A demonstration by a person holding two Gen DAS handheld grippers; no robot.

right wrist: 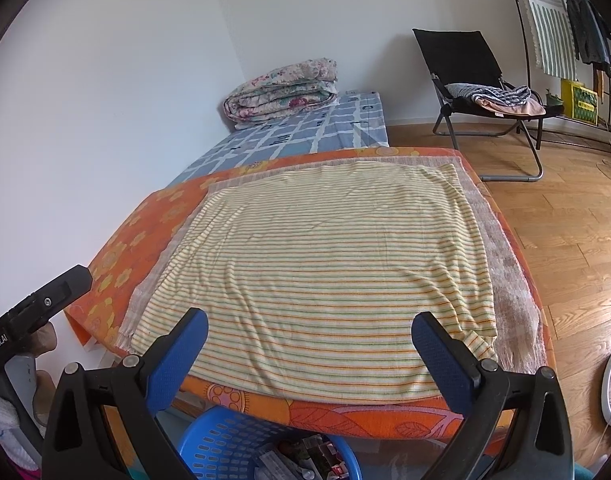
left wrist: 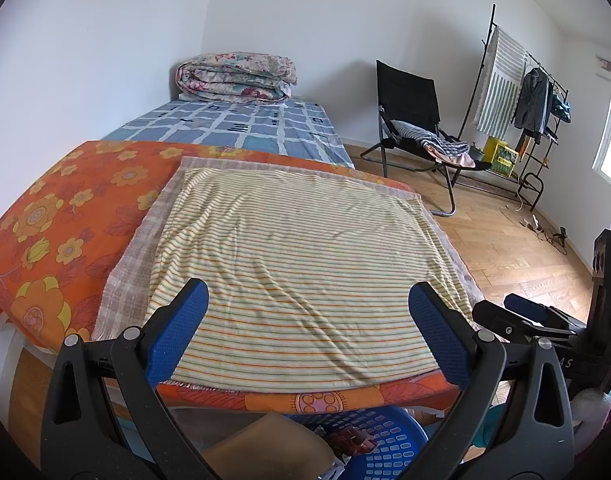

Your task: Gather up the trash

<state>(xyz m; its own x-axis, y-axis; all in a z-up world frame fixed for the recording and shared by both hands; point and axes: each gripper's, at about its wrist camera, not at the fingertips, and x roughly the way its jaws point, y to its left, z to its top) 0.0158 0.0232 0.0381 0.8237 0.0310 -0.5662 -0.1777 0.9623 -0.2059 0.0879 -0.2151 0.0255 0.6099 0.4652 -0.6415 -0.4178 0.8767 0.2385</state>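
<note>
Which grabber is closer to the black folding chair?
Right. The right gripper hangs over the bed's end on the chair's side. The left gripper sits farther toward the wall, with the right one between it and the black folding chair.

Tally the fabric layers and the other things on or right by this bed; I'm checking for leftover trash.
Striped cloth: 1
Fringed checked cloth: 1
Orange floral cover: 1
Blue checked sheet: 1
Folded floral quilt: 1
Blue basket: 1
Total: 6
</note>
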